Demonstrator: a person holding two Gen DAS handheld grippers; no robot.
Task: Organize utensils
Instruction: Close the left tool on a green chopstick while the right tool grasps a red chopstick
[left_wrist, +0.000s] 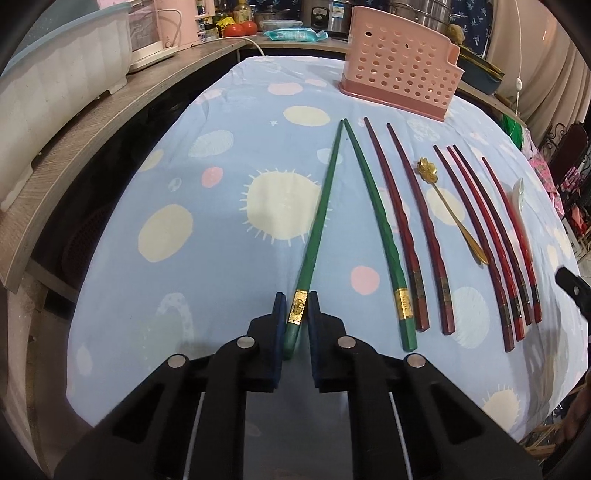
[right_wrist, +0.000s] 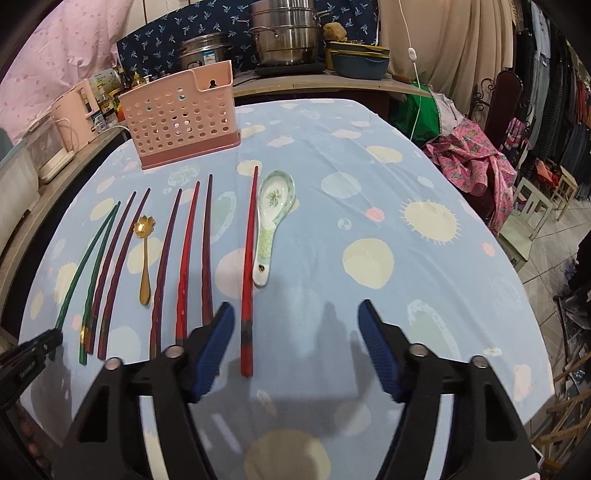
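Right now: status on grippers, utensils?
Left gripper shut on green chopstick. Right gripper open, empty. Holder empty, path clear.

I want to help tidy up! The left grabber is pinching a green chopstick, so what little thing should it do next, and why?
Probably lift it. The left gripper is shut on the green chopstick at its gold band, but the stick lies flat on the tablecloth with its tip meeting the other green chopstick. Raising it clears the way to the pink holder.
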